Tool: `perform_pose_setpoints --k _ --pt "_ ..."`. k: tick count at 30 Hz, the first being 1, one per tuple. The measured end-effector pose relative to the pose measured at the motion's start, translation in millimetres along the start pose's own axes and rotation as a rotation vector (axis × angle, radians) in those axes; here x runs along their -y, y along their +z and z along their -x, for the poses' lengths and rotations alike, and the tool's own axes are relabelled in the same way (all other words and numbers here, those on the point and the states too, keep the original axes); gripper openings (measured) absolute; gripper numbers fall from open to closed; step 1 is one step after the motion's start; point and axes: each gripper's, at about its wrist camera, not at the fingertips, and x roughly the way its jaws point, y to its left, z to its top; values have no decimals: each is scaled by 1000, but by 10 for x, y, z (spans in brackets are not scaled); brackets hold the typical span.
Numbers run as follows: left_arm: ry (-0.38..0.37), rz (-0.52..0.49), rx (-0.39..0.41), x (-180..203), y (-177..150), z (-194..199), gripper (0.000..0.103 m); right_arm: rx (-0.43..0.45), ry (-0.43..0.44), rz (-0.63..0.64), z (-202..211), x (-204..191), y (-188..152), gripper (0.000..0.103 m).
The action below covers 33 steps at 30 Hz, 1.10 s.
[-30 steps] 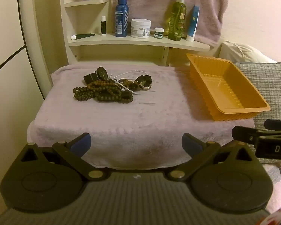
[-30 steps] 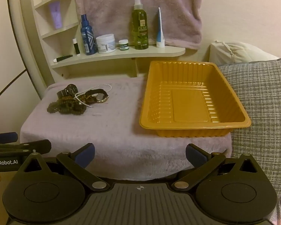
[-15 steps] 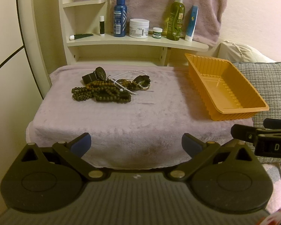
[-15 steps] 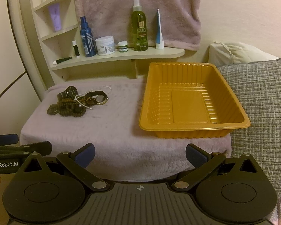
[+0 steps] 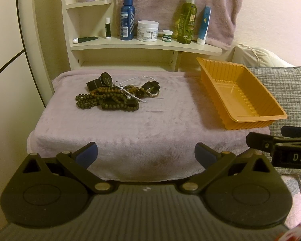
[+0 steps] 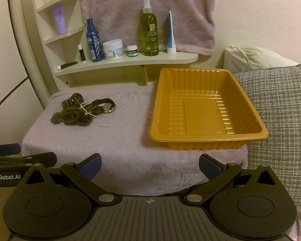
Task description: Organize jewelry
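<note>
**Jewelry heap on left of surface, tray bare on right, both grippers back and open**

Left gripper (image 5: 146, 152): fingers spread wide, nothing between them, hanging off the near edge of the surface (image 5: 142, 128), which wears a mauve fleece cover.

Far-left part of the cover: 1 jewelry pile (image 5: 116, 95), all tangled. Countable in it: 2 watches, i.e. a black-faced watch (image 5: 105, 79) at the back-left and a gold-rimmed watch (image 5: 151, 89) at the right end; 1 white bead chain (image 5: 130, 84) looped across; dark wooden bead strands (image 5: 102, 100) in front, number of strands can't be told. Pieces touch or overlap each other.

Right part: 1 orange tray (image 6: 208, 137), ribbed walls, nothing inside, well apart from the pile, its right side up against a grey checked cushion (image 6: 281, 108).

Shelf (image 6: 130, 62) behind, L to R: 1 dark tube lying flat, 1 lip balm stick, 1 blue spray bottle (image 6: 92, 40), 1 white jar, 1 small green-label jar, 1 olive spray bottle (image 6: 149, 32), 1 blue-white tube upright.

Right gripper (image 6: 150, 165): fingers also wide apart, empty, short of the near edge, facing the tray.
</note>
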Motion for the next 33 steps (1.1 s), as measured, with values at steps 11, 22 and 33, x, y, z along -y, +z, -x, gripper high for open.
perform_pose_setpoints --k 11,22,33 --pt "-1 0 0 4 5 -1 102 1 1 0 -4 -4 -1 103" --pt "-1 1 1 5 7 -2 102 2 -1 -2 -2 -12 -1 103" --pt "-1 1 0 10 4 -2 102 3 1 -6 -2 -2 -14 103"
